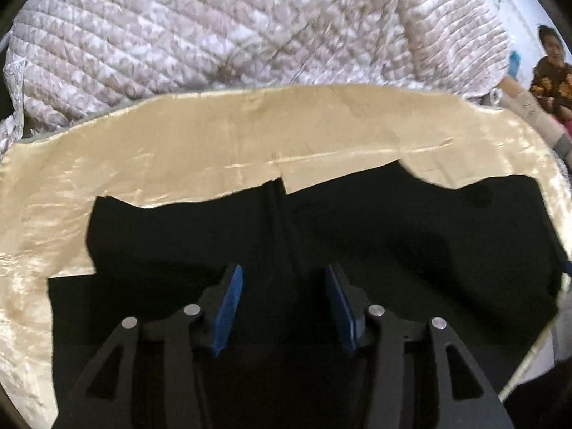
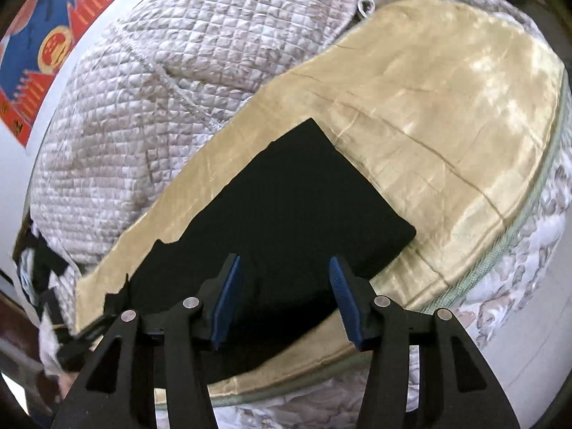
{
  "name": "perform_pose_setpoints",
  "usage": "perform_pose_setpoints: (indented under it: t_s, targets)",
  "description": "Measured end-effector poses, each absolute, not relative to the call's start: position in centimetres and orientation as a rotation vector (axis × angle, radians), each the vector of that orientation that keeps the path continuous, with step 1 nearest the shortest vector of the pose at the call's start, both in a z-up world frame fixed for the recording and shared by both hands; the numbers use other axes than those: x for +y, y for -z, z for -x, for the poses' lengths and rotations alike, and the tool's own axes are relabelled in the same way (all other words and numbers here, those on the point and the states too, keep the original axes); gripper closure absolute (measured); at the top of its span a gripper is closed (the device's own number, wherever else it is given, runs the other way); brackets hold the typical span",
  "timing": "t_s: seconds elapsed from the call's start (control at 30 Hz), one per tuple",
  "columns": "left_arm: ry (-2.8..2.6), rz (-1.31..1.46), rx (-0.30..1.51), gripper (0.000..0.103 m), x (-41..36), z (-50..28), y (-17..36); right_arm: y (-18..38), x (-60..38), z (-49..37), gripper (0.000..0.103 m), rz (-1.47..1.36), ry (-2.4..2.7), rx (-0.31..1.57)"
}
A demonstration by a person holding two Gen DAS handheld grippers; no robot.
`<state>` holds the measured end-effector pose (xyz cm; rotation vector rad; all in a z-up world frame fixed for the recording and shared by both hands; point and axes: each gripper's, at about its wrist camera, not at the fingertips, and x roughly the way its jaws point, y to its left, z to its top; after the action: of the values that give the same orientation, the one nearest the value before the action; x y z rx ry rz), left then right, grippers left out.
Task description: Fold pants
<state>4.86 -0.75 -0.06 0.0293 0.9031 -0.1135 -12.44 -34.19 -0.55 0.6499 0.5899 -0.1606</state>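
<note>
We are seeing a quilted blanket (image 1: 221, 25) bunching far beyond both grippers, a gold cloth (image 2: 447, 107) spreading ahead, and black pants (image 1: 321, 236) lying flat on it — left gripper (image 1: 284, 275) and right gripper (image 2: 284, 268) gaping wide just above them, gripping nothing.

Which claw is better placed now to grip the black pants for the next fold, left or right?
Probably the left claw: it is open directly over the black pants, near the middle seam. The right claw is open too, near one end.
</note>
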Motion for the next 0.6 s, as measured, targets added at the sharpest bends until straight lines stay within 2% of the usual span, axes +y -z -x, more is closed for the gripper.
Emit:
perform_pose_setpoints:
  t_s: [0.03,0.07,0.1,0.17,0.27,0.6]
  targets:
    - [0.108,-0.05,0.881,0.056,-1.0,-4.8,0.1,0.4,-34.3,12.6,0.052,-0.649,0.179,0.573]
    - [0.104,-0.069,0.869,0.063,-1.3,-4.8,0.1,0.3,-34.4,12.8,0.052,-0.649,0.198,0.561]
    - [0.101,-0.078,0.866,0.078,-1.5,-4.7,0.1,0.3,-34.6,13.1,0.052,-0.653,0.222,0.549]
    - [0.106,-0.072,0.864,0.093,-1.4,-4.8,0.1,0.6,-35.2,13.4,0.052,-0.679,0.242,0.54]
    - [0.107,-0.023,0.86,0.099,-0.7,-4.4,-0.4,1.0,-35.4,13.0,0.052,-0.692,0.245,0.555]
    - [-0.038,0.245,0.668,0.099,8.5,5.7,-6.0,1.0,-35.4,13.7,0.052,-0.7,0.242,0.529]
